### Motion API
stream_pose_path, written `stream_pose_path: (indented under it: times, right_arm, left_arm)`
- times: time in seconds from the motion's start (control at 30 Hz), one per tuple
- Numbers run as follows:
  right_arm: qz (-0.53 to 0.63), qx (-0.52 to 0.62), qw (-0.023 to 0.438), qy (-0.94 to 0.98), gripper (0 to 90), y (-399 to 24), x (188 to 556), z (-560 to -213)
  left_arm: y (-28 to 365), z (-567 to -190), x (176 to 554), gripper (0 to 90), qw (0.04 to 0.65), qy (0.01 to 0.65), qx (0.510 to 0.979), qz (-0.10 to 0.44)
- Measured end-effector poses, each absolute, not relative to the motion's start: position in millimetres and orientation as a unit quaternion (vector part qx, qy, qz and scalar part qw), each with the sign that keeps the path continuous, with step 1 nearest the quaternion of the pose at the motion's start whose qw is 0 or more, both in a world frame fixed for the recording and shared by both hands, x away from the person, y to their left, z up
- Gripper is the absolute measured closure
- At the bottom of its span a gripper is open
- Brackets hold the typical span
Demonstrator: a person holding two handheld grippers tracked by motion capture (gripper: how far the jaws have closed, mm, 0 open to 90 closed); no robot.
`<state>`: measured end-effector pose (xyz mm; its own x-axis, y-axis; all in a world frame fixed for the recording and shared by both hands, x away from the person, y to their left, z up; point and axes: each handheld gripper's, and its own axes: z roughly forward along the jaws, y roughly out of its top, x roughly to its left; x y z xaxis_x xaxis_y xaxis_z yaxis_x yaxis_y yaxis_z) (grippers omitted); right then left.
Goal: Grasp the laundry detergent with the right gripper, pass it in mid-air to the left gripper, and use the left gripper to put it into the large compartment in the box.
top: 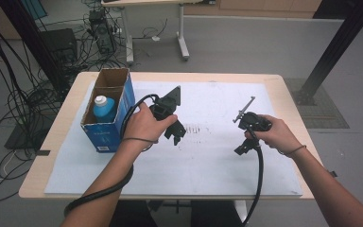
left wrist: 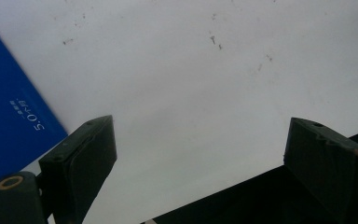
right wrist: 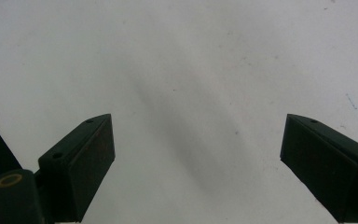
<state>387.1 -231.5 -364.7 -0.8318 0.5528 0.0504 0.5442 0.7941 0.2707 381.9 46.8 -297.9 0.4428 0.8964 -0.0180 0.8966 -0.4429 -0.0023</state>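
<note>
Two grippers: both point down over the white sheet (top: 217, 161), well apart from each other.
Left fingers (left wrist: 81, 163): apart, nothing between them, bare sheet beneath; the blue wall of the box (left wrist: 9, 126) shows at the edge of the left gripper view.
Right fingers (right wrist: 81, 163): apart and empty, over plain sheet.
Left gripper (top: 176, 132): just beside the box, level with its near end.
Right gripper (top: 242, 147): near the right side of the sheet, far from the box.
Bottle (top: 103, 109): blue with a white cap, upright inside the open box (top: 105, 135), low between the walls.
Risk, knock: the left hand is close to the box; a careless swing would likely shove or tip it.
Risk, reach: the walls stand higher than the bottle, so wide fingers could catch the rim or a flap.
Risk, cable: the left cable (top: 132, 113) loops near the box and could snag it.
Surface: pale wooden table (top: 66, 127) under the scuffed sheet.
Room: grey floor, tangled cables (top: 9, 109) at left, another table's legs (top: 182, 38) behind.
</note>
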Motion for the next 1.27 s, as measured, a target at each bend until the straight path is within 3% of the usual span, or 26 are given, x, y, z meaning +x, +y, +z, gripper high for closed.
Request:
stream_pose_path:
  times: [1.27]
  right_arm:
    - [0.137, 0.298, 0.018, 0.945, 10.0, -232.0, 378.3, -364.8]
  left_arm:
    - [35.1, -317.7, 377.5, 9.8, 0.000, 0.523, 0.852, -0.013]
